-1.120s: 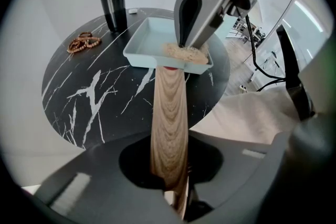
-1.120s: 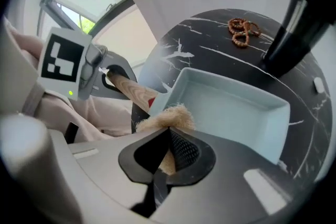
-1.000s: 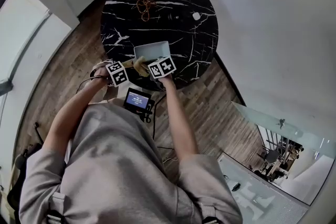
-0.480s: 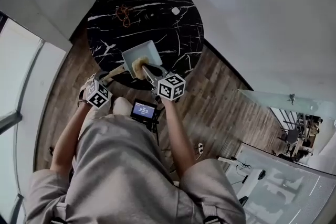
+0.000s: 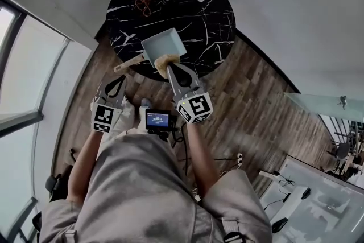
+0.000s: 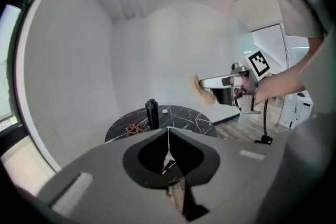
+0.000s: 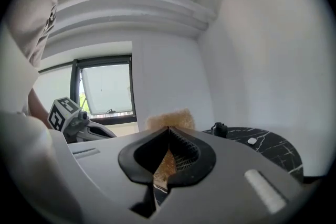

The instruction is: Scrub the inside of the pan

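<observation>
The right gripper (image 5: 172, 70) pinches a tan scrub sponge (image 5: 164, 64) at the near rim of the square pan (image 5: 162, 44), seemingly touching it, on the black marble table (image 5: 213, 20). The left gripper (image 5: 119, 81) (jaws together, empty) hangs apart, off the table's edge.

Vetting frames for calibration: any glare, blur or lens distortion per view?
Head view: strong fisheye, floor planks curve round the table. Left gripper view: black vignette at the corners. Right gripper view: window blown out, sponge soft.
</observation>
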The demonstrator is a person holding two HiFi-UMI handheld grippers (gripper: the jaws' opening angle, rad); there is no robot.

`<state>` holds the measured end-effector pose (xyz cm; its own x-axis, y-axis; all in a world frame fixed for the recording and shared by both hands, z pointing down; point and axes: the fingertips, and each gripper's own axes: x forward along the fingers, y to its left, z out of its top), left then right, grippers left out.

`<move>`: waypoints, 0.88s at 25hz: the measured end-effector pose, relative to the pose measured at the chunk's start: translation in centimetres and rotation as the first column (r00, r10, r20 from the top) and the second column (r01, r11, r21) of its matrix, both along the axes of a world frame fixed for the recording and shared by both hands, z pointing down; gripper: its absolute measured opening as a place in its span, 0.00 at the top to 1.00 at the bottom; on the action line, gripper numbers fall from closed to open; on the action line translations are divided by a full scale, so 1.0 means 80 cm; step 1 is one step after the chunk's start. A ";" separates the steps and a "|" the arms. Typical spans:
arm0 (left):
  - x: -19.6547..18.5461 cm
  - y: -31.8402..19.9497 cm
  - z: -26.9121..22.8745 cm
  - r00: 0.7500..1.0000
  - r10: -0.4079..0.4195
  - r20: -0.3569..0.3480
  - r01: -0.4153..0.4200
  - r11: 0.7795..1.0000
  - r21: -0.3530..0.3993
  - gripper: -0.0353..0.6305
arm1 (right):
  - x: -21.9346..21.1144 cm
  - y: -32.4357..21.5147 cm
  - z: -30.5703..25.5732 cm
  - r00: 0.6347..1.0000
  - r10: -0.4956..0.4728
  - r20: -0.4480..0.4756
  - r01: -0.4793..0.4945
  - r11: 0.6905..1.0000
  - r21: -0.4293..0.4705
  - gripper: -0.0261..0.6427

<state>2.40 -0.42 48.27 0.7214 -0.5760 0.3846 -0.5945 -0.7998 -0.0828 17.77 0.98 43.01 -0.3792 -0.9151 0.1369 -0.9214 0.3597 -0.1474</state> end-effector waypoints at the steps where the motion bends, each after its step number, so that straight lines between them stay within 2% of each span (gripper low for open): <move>1: -0.003 0.010 -0.009 1.000 -0.010 -0.020 0.010 1.000 0.016 0.94 | -0.005 0.015 -0.011 1.000 0.001 -0.025 -0.001 1.000 0.019 0.93; 4: -0.005 0.038 -0.042 0.996 -0.006 -0.093 0.013 0.997 0.075 0.94 | -0.021 0.060 -0.040 0.996 0.027 -0.084 -0.021 0.997 0.073 0.93; 10: -0.026 0.116 -0.082 0.980 0.068 -0.188 -0.038 0.987 0.159 0.95 | -0.071 0.148 -0.083 0.977 0.112 -0.179 -0.086 0.985 0.146 0.93; 17: -0.131 0.214 -0.100 0.964 0.069 -0.258 -0.026 0.985 0.169 0.95 | -0.179 0.268 -0.106 0.958 0.192 -0.214 -0.163 0.975 0.149 0.93; 22: -0.175 0.294 -0.090 0.962 0.084 -0.260 -0.046 0.988 0.147 0.95 | -0.232 0.356 -0.115 0.948 0.210 -0.239 -0.183 0.974 0.132 0.93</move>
<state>-11.58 23.14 41.06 0.8241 -0.5584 0.0950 -0.5571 -0.8294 -0.0421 -0.76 29.42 33.83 -0.1565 -0.9825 0.1013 -0.9775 0.1688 0.1265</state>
